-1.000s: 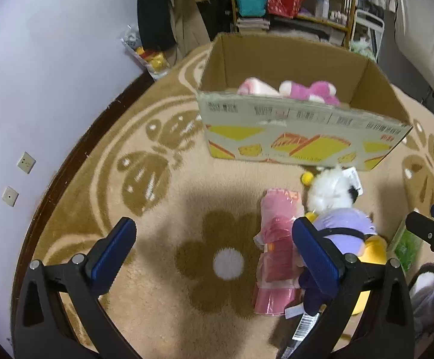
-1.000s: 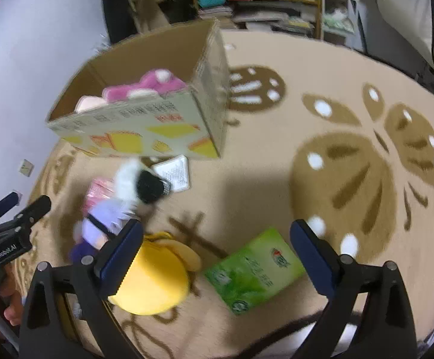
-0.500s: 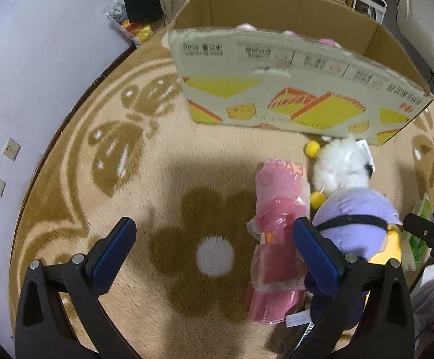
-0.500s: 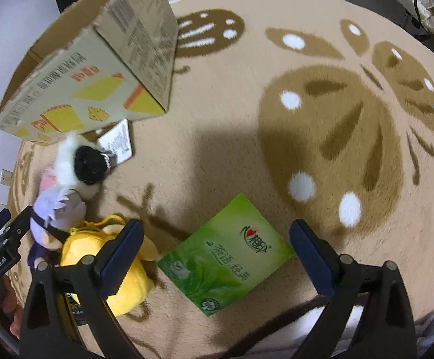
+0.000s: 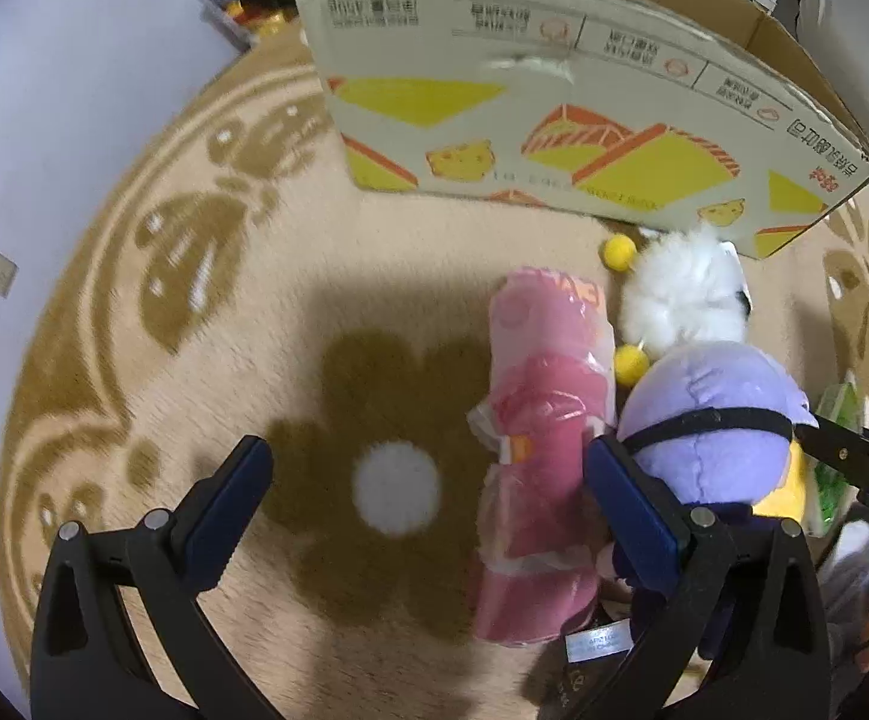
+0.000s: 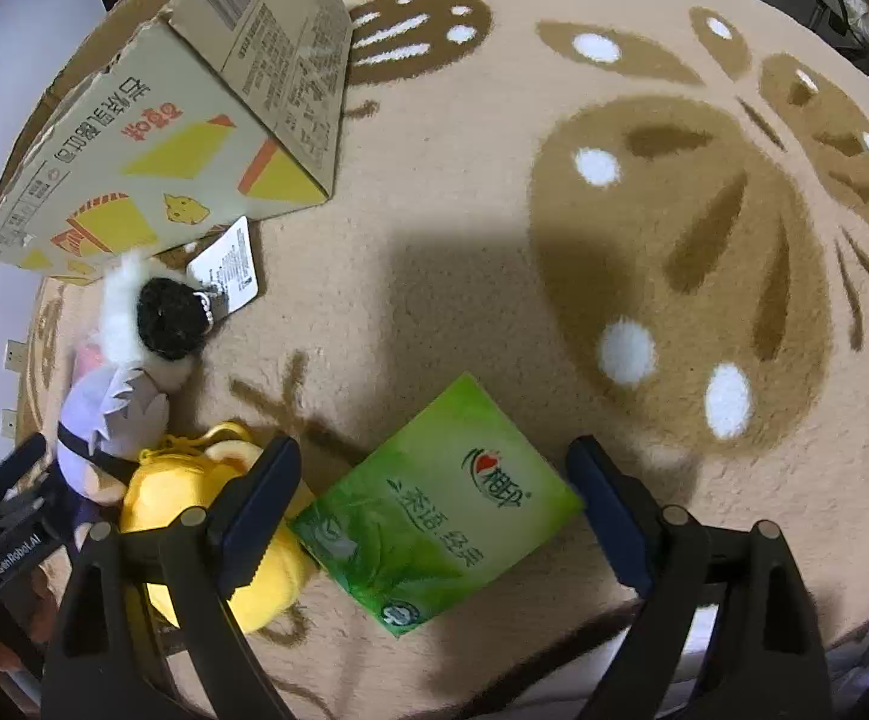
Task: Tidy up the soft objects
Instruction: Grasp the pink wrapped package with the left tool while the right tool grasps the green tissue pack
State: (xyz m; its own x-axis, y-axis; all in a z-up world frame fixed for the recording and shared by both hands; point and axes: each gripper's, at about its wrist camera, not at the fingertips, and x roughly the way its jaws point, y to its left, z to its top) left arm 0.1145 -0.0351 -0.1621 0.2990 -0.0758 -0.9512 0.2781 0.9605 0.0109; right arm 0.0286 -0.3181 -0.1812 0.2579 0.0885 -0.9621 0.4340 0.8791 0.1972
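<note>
Left gripper (image 5: pixel 428 504) hovers, fingers spread, over the pink packet (image 5: pixel 539 450); right gripper (image 6: pixel 434 510), fingers spread, straddles the green tissue pack (image 6: pixel 443 507).

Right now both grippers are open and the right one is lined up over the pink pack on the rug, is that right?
Not quite. The right gripper is open, but it frames the green tissue pack, as the right wrist view shows. The pink pack lies under the open left gripper.
</note>
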